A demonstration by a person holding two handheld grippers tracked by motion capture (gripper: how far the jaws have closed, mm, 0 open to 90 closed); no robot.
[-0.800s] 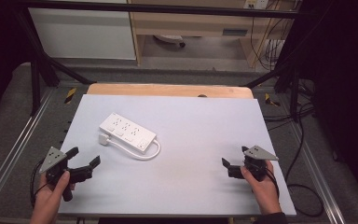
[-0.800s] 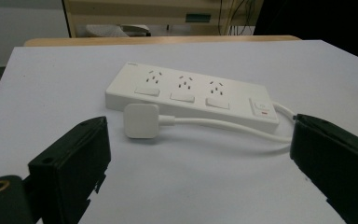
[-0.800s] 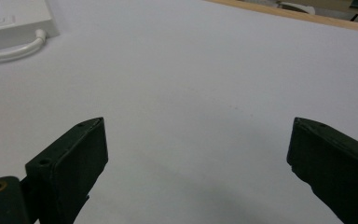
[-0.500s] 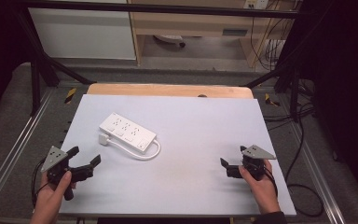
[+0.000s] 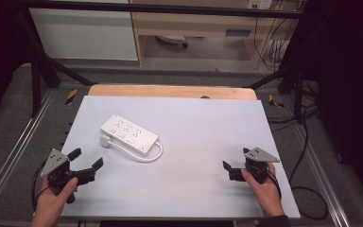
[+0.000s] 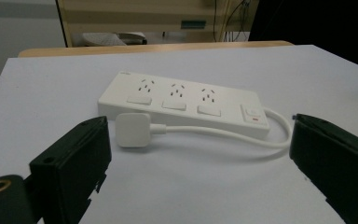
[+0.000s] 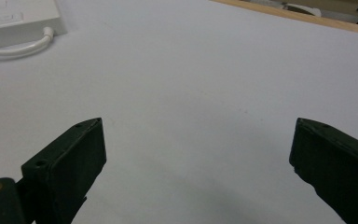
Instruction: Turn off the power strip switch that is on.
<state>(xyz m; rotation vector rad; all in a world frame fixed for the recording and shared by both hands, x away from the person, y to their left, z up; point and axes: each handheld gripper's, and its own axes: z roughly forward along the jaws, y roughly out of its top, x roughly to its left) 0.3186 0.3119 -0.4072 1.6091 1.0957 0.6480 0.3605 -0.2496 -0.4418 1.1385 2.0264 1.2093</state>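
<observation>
At the near left corner of the tabletop (image 5: 179,198), the left tongs (image 5: 86,160) stand wide open and empty, aimed at the white plastic three-socket power strip (image 5: 129,134), which lies left of centre with its white square plug (image 6: 132,129) resting just beside it, unplugged. The right tongs (image 5: 235,164), near the right edge, also gape empty. Nothing looks grasped yet; the work seems wholly ahead. The pale grey surface ends at a wooden strip (image 5: 170,91); dark cables (image 5: 283,42) hang beyond.
</observation>
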